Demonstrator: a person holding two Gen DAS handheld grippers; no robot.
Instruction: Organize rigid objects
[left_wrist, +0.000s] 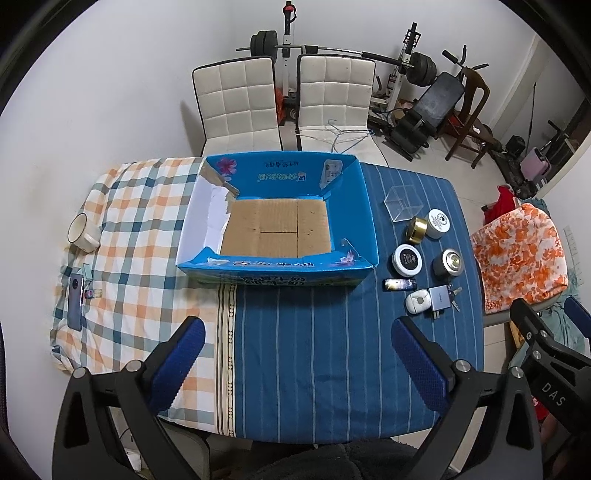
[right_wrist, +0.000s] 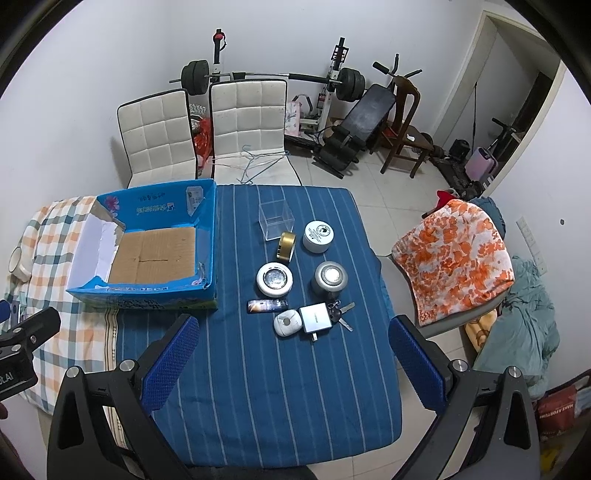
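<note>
An open blue cardboard box (left_wrist: 364, 206) (right_wrist: 208, 229) with a bare brown bottom sits at the table's far middle. To its right on the blue striped cloth lie a clear plastic cube (right_wrist: 276, 220), a gold lid (right_wrist: 286, 246), a white jar (right_wrist: 317, 236), a white round tin (right_wrist: 274, 279), a grey tin (right_wrist: 330, 278), a lighter (right_wrist: 266, 306), a white case (right_wrist: 288, 322), a silver charger (right_wrist: 314, 318) and keys (right_wrist: 341, 314). My left gripper (left_wrist: 297, 365) is open and empty above the near cloth. My right gripper (right_wrist: 293, 363) is open and empty, just short of the small items.
A white mug (left_wrist: 82, 230) and a phone (left_wrist: 75, 301) lie on the checked cloth at the left. Two white chairs (left_wrist: 236, 99) stand behind the table. A chair with orange floral cloth (right_wrist: 456, 251) stands to the right. Gym gear lines the back wall.
</note>
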